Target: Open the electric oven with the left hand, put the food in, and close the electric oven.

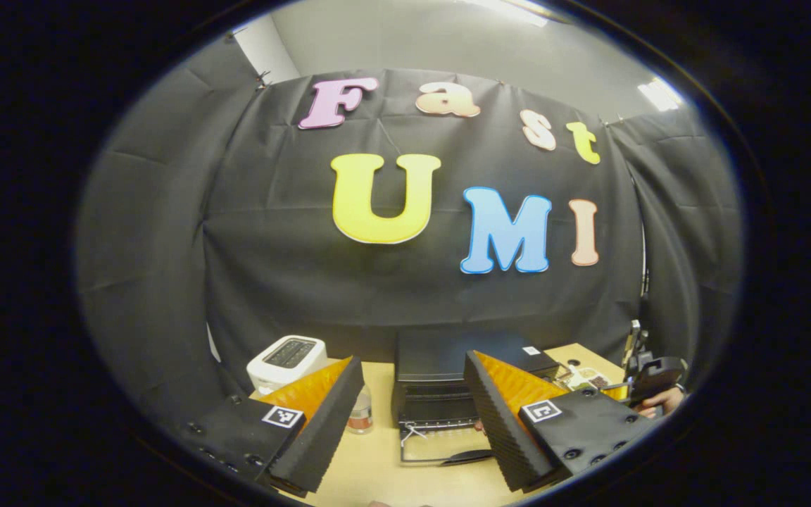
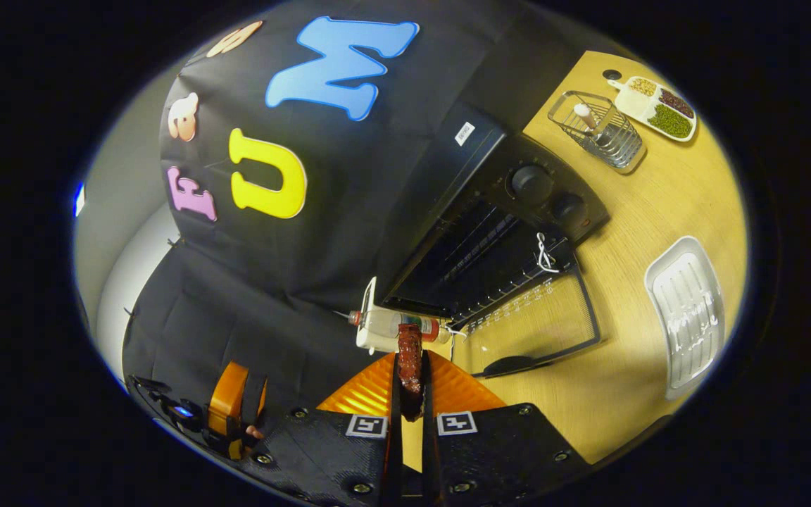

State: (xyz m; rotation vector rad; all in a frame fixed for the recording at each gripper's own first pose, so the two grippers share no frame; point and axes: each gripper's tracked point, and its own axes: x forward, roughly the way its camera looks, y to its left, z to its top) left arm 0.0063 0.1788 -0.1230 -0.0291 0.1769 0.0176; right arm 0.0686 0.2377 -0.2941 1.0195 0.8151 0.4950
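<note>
Opening is looking done, since the electric oven (image 2: 490,232) at centre frame is standing with its door (image 2: 539,317) dropped flat, and you are clamping the food (image 2: 410,366) in your right gripper (image 2: 410,384) at lower centre while your left gripper (image 1: 412,415) is hanging spread and empty, leaving loading and closing.

left gripper (image 1: 412,408) held level, jaws spread wide; right gripper (image 2: 409,366) rolled sideways, fingers clamped together on a reddish-brown piece of food (image 2: 410,359).
</note>
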